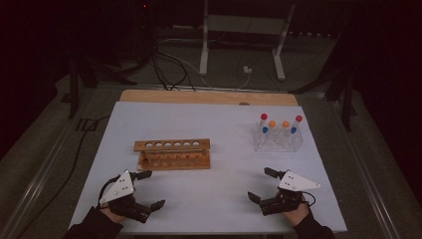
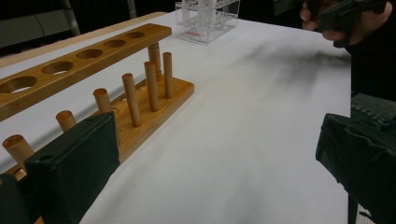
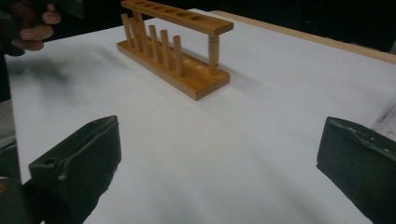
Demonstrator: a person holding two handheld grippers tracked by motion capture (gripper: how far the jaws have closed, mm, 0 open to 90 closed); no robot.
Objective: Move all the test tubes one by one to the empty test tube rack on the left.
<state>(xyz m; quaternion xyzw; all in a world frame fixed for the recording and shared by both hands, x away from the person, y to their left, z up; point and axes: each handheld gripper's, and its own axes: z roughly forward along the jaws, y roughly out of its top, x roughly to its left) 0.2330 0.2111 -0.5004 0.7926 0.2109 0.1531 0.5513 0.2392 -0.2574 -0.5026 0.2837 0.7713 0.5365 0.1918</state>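
Left gripper (image 1: 148,189) and right gripper (image 1: 261,184) rest low, jaws spread wide, nothing between. Empty six-hole wooden rack (image 1: 172,154) just ahead of left gripper; clear plastic rack of colour-capped tubes (image 1: 277,133) beyond right gripper, likely awaiting transfer.

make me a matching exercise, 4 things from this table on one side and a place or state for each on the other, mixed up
Things
1. wooden rack
2. clear rack
3. left gripper
4. right gripper

Places or states
A. far right of the table, holds capped tubes
B. middle left of the table, holes empty
C. near right edge, jaws open, holding nothing
D. near left edge, jaws open, holding nothing

Pairs: 1-B, 2-A, 3-D, 4-C
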